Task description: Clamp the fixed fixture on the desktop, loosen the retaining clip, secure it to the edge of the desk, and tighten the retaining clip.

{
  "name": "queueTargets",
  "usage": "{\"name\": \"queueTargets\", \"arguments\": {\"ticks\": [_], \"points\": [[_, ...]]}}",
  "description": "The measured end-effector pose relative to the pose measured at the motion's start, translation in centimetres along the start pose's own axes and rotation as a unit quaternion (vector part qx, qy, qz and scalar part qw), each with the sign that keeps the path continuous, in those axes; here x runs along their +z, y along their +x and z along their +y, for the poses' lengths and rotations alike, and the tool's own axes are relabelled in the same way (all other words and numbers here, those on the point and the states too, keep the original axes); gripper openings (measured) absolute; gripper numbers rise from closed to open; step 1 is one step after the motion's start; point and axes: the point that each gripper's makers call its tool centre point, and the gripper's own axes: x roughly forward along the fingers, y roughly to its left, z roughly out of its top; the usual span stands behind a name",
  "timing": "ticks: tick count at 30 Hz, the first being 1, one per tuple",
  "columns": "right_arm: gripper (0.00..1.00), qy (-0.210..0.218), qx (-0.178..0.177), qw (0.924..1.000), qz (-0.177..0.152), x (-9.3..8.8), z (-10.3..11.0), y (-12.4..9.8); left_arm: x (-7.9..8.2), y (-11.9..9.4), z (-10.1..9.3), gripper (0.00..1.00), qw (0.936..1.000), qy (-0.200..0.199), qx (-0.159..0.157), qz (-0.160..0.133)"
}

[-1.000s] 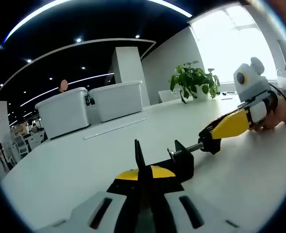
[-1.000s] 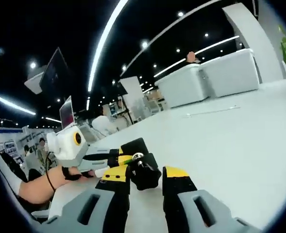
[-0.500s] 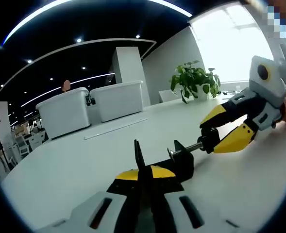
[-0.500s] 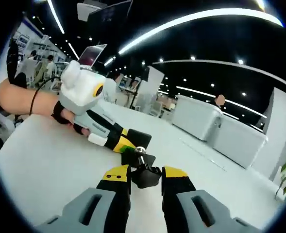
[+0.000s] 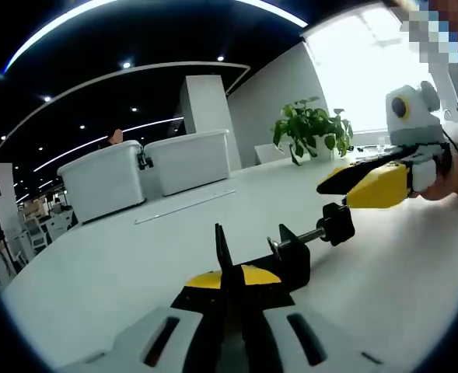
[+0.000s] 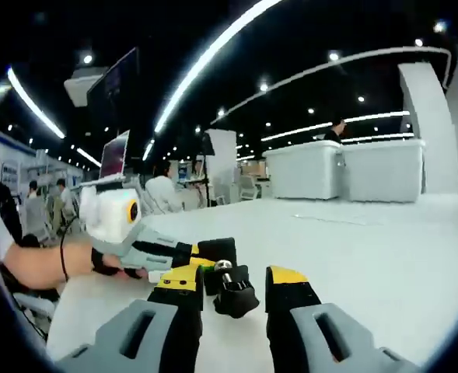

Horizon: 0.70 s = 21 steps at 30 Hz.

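A black clamp fixture (image 5: 289,261) lies on the white desk (image 5: 135,272). My left gripper (image 5: 232,286) is shut on its frame. The clamp's screw runs right to a black knob (image 5: 336,225). My right gripper (image 5: 330,183), with yellow jaws, hovers just above that knob and a hand holds it. In the right gripper view the knob (image 6: 233,292) sits in the gap between my right gripper (image 6: 235,281) jaws, which stand open. Behind the knob, the left gripper (image 6: 194,261) holds the clamp (image 6: 218,250).
Two white bins (image 5: 143,169) and a potted plant (image 5: 310,132) stand at the desk's far side, with a thin strip (image 5: 182,206) lying before the bins. Seated people and monitors (image 6: 120,85) lie beyond the desk edge. A hand (image 6: 65,260) holds the left gripper.
The right gripper has rolled and come off the knob: it was closed on it, then straddled it, and now sits just above. The clamp and left gripper have not moved.
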Motion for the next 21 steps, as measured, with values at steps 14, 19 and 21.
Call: {"name": "queueTargets", "arguments": {"ticks": [14,19,21], "points": [[0.28,0.137,0.006,0.9894,0.047,-2.6,-0.1,0.1,0.0,0.0,0.0,0.06,1.0,0.002,0.0,0.0],[0.24,0.114,0.0,0.9919,0.057,-3.1,-0.2,0.5,0.0,0.0,-0.1,0.06,1.0,0.002,0.0,0.0],[0.24,0.113,0.002,0.992,0.057,-3.1,-0.2,0.5,0.0,-0.1,-0.1,0.06,1.0,0.002,0.0,0.0]]}}
